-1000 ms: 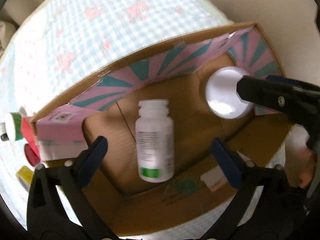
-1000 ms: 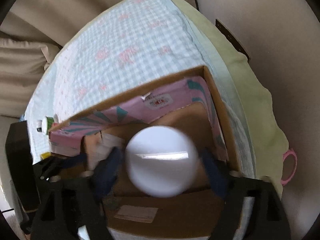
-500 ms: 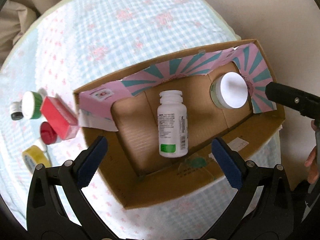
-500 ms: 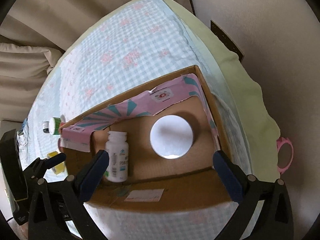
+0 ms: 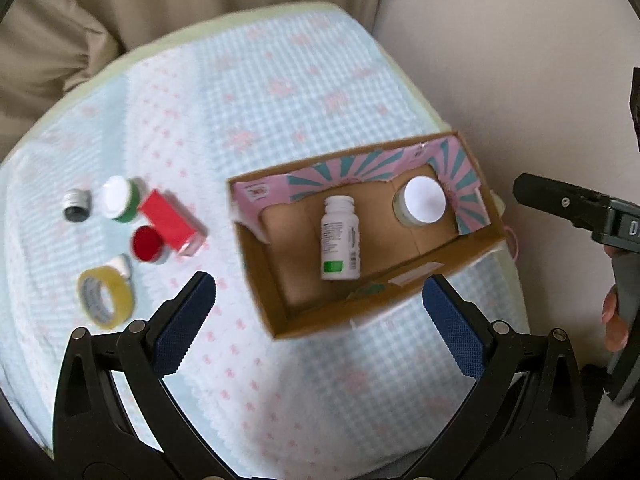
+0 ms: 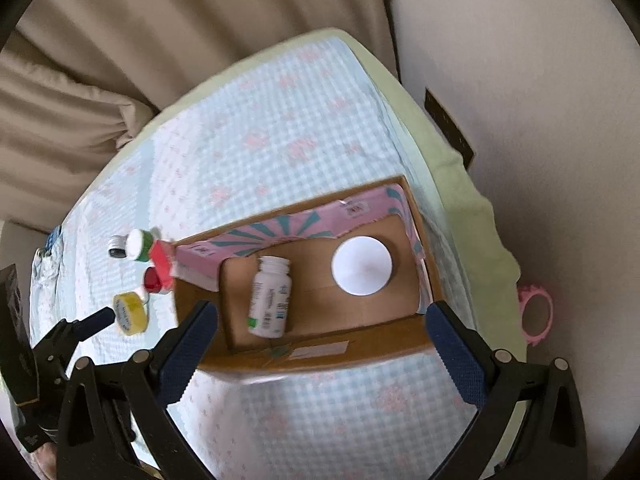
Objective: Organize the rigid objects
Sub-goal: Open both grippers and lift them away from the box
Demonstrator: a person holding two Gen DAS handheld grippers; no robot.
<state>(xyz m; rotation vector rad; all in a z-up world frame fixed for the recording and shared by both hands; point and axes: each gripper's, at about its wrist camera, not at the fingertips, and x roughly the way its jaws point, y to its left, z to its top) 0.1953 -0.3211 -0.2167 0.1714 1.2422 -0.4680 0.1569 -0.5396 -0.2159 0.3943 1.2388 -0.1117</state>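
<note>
A cardboard box (image 5: 400,308) with pink and teal flaps sits at the table's right end; it also shows in the right wrist view (image 6: 320,356). Inside lie a white pill bottle (image 5: 340,238) (image 6: 270,298) on its side and a white-lidded jar (image 5: 423,201) (image 6: 362,266) standing upright. My left gripper (image 5: 320,320) is open and empty, high above the box's near wall. My right gripper (image 6: 320,336) is open and empty, also high above the box. Left of the box lie a red box (image 5: 170,222), a red-lidded jar (image 5: 147,245), a green jar (image 5: 118,200), a small dark jar (image 5: 77,206) and a yellow tape roll (image 5: 105,298).
The table has a blue checked cloth (image 5: 280,100) with a pale green edge. Beige curtains (image 6: 100,80) hang behind, and a wall (image 6: 520,60) is on the right. A pink ring (image 6: 536,316) hangs off the table's right side.
My right gripper let go of the white-lidded jar in the box and opened. Both grippers pulled back and up, so the box looks smaller and the loose items on the left came into view.
</note>
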